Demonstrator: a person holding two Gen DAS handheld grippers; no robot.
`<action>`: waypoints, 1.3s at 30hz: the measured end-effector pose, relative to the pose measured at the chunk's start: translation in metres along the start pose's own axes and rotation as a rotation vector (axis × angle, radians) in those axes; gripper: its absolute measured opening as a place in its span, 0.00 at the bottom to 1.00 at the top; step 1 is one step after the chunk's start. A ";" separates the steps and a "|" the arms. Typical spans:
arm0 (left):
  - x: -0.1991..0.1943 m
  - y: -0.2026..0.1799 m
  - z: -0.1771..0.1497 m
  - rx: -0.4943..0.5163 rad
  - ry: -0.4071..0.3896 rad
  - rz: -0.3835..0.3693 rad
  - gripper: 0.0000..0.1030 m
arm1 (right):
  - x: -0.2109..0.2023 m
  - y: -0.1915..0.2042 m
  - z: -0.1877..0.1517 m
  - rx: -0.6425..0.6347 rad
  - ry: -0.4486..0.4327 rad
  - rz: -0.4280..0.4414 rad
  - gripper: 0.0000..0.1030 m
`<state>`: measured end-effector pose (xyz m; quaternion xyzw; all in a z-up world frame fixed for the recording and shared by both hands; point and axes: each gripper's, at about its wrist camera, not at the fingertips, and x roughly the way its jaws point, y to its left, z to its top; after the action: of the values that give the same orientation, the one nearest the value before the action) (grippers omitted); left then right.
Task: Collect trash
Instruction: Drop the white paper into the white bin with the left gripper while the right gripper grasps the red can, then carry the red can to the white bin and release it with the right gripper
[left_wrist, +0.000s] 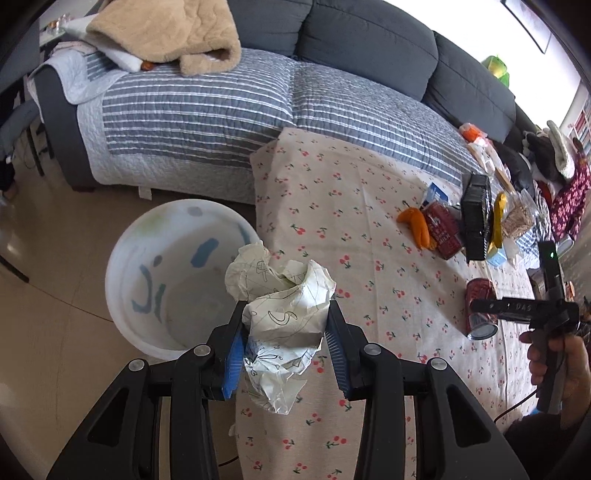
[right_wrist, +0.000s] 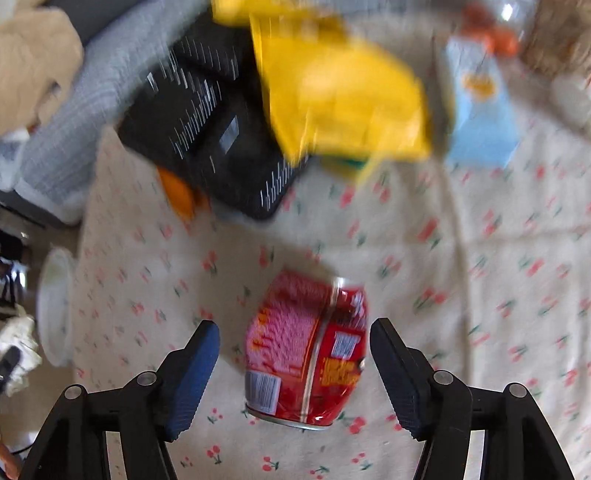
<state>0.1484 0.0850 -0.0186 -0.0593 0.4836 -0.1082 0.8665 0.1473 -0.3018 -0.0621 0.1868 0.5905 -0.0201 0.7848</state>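
My left gripper (left_wrist: 286, 332) is shut on a crumpled paper ball (left_wrist: 284, 306) with line drawings, held over the table's left edge beside a white bucket (left_wrist: 125, 291) on the floor. My right gripper (right_wrist: 295, 354) stands open around a dented red can (right_wrist: 308, 350) lying on the cherry-print tablecloth (right_wrist: 480, 258); gaps show between both blue pads and the can. In the left wrist view that red can (left_wrist: 480, 314) lies at the right, under the right gripper's black body held by a hand (left_wrist: 554, 354).
A black tray (right_wrist: 207, 140), a yellow bag (right_wrist: 343, 92), an orange peel (right_wrist: 181, 192) and a light blue carton (right_wrist: 480, 110) crowd the far part of the table. A second red can (left_wrist: 443, 229) lies among them. A grey sofa (left_wrist: 369, 44) with a striped quilt stands behind.
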 end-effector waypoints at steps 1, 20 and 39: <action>0.000 0.005 0.001 -0.007 -0.003 0.009 0.41 | 0.006 0.002 0.000 -0.001 0.012 -0.015 0.70; 0.040 0.087 0.020 -0.175 0.014 0.186 0.85 | 0.010 0.062 -0.020 -0.168 -0.052 -0.001 0.35; -0.016 0.173 -0.024 -0.196 0.089 0.358 0.98 | 0.081 0.299 -0.021 -0.423 -0.073 0.193 0.35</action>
<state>0.1425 0.2565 -0.0540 -0.0513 0.5325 0.0926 0.8398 0.2276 -0.0024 -0.0620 0.0730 0.5321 0.1724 0.8257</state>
